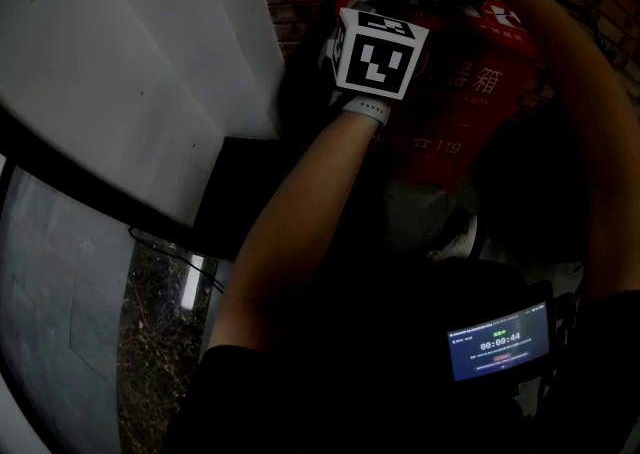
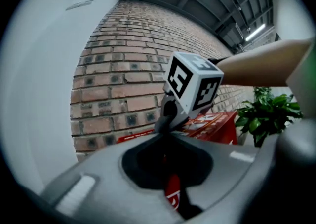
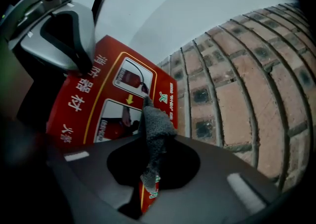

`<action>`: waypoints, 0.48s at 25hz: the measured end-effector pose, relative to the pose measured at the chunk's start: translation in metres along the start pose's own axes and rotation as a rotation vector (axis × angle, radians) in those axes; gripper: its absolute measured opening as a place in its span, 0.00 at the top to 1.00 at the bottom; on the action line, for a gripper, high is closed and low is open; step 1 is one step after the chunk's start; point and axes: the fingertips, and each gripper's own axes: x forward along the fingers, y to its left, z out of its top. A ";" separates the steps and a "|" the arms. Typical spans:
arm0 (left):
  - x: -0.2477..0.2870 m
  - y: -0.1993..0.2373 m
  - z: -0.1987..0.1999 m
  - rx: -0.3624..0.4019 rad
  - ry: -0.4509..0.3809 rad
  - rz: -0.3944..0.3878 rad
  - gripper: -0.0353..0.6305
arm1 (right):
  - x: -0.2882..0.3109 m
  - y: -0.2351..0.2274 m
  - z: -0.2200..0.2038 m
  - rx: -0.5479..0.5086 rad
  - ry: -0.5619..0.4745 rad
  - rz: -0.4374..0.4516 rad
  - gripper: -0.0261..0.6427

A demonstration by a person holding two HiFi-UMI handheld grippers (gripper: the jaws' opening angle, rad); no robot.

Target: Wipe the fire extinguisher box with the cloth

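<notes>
**Operator:** Box: where is it, and how does it take a wipe?

**Spotter:** The fire extinguisher box (image 1: 470, 102) stands at the foot of the brick wall (image 3: 247, 85), close to the white wall (image 1: 130, 62). It's red, with the printed top face towards you. It looks rigid and heavy enough not to shift under a wipe. The glossy face is likely slick, so press flat. You needn't grip the box; if you steady it, use a top edge.

**Operator:** Claws?

**Spotter:** Your left gripper (image 2: 170, 181) is at the top face's edge away from the brick. Its jaws are drawn together with nothing in them, and only a red sliver of box shows below. Your right gripper (image 3: 150, 178) is pinched on the cloth (image 3: 157, 124), over the top face near its brick-side edge.

**Operator:** Cloth?

**Spotter:** Grey, fuzzy, limp and light. Only a thin fold is caught, and the tuft stands free past the jaws. Friction could tug it out, so a deeper bite at mid-fold would serve you better.
</notes>
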 end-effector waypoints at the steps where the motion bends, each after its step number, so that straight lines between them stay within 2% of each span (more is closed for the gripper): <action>1: 0.000 0.000 0.000 0.001 0.004 0.005 0.94 | -0.002 0.002 0.001 -0.001 -0.003 0.003 0.93; 7: 0.001 0.001 -0.002 -0.013 0.028 0.025 0.94 | -0.018 0.024 0.011 -0.027 -0.022 0.018 0.93; 12: 0.001 -0.003 0.001 -0.049 0.039 0.008 0.94 | -0.037 0.047 0.013 -0.062 -0.023 0.034 0.93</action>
